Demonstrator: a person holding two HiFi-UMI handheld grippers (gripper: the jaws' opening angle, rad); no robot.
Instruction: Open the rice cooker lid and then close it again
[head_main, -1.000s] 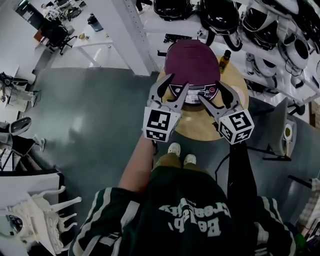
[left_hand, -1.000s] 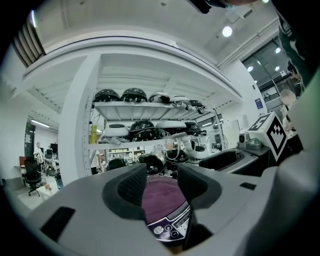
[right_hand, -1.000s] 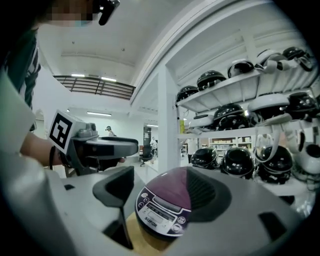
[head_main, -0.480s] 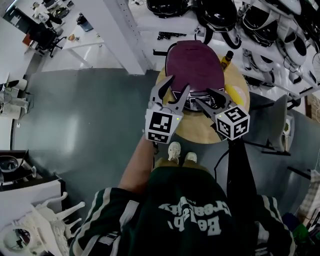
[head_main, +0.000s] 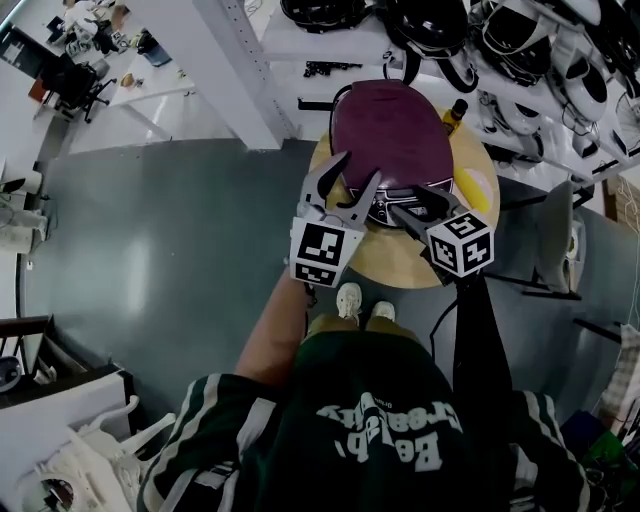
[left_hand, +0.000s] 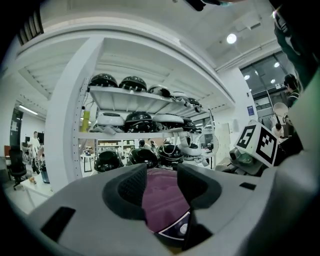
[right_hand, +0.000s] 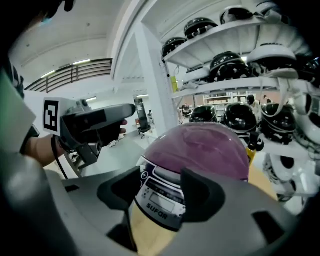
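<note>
The rice cooker (head_main: 390, 130) with its purple lid down stands on a round wooden table (head_main: 400, 262). My left gripper (head_main: 360, 168) is open at the cooker's front left edge, and the left gripper view shows the lid (left_hand: 162, 200) through the gap between its jaws. At the front, over the control panel (head_main: 395, 205), my right gripper (head_main: 408, 203) points down with its jaws partly apart. The right gripper view shows the panel (right_hand: 160, 197) beyond those jaws, with nothing between them, and the left gripper (right_hand: 95, 125) to the left.
A yellow bottle (head_main: 452, 115) stands behind the cooker on the right, and a yellow object (head_main: 475, 185) lies on the table beside it. Shelves of helmets (head_main: 440, 30) rise behind. A white column (head_main: 240, 70) stands at the back left above grey floor.
The right gripper has come down to the cooker's front panel and its jaws have narrowed. The left gripper has edged closer to the cooker's front left.
</note>
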